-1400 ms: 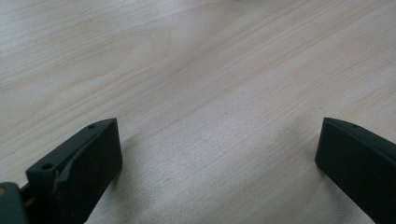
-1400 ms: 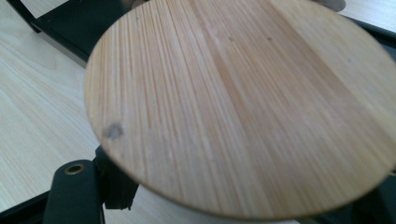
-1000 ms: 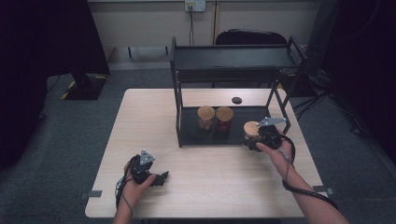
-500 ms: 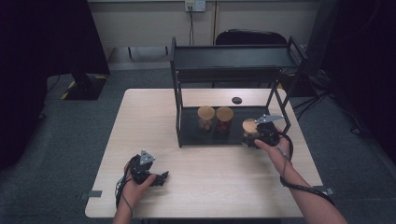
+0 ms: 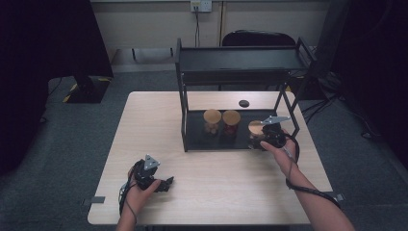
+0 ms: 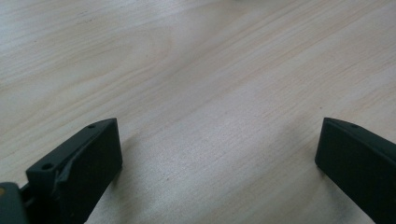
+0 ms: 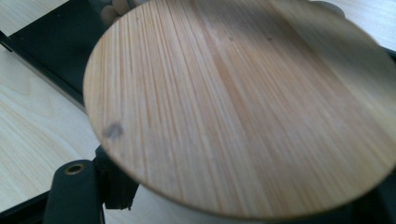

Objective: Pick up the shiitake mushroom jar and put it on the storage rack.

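A glass jar with a round bamboo lid (image 5: 255,127) (image 7: 243,107) is at the right end of the black rack's lower shelf (image 5: 195,132). My right gripper (image 5: 263,138) is shut on the jar's body just below the lid. One of its fingers (image 7: 74,191) shows under the lid's edge. Two more bamboo-lidded jars (image 5: 212,120) (image 5: 231,121) stand side by side on the same shelf, to the left. My left gripper (image 5: 165,184) (image 6: 219,140) rests low over the bare table near the front left. It is open, with nothing between its fingers.
The rack's upper shelf (image 5: 240,60) overhangs the jars. Its slanted side frame (image 5: 288,108) stands close to my right hand. A small black round object (image 5: 244,103) lies on the table (image 5: 216,192) behind the rack. A dark chair (image 5: 260,38) stands beyond.
My right gripper has shifted the held jar slightly left and farther in over the lower shelf. The left gripper has not moved.
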Demonstrator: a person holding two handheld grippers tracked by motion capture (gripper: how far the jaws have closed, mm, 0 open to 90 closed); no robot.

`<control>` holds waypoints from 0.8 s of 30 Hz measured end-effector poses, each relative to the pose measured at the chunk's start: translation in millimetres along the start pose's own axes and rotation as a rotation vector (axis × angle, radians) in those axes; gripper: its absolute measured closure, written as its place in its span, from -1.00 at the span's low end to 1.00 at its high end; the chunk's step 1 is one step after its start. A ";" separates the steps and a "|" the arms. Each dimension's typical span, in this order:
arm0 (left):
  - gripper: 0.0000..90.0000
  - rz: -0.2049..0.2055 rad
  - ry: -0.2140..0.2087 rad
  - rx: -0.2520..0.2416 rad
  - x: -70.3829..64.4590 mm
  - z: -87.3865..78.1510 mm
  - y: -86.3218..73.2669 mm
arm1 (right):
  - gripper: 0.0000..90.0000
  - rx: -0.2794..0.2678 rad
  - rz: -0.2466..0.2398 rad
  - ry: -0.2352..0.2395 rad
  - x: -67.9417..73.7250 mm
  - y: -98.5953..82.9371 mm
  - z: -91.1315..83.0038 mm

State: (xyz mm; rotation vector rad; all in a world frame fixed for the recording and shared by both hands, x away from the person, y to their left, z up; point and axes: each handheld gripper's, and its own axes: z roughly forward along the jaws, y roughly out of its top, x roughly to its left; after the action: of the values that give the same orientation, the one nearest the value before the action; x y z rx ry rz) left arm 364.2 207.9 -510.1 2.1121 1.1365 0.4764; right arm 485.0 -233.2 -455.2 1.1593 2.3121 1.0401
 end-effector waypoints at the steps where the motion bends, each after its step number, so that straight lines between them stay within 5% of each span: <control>1: -1.00 0.001 0.000 0.000 0.1 0.0 0.0 | -0.43 0.002 -0.001 0.001 -0.2 0.2 0.5; 24: -0.99 0.001 0.000 0.000 0.1 0.0 0.0 | -0.43 0.014 0.006 -0.023 -10.2 3.9 10.0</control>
State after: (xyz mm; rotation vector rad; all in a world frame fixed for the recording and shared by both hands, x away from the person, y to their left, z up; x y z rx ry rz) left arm 364.2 208.0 -510.1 2.1128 1.1358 0.4764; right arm 499.0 -235.3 -459.0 1.1782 2.3030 1.0095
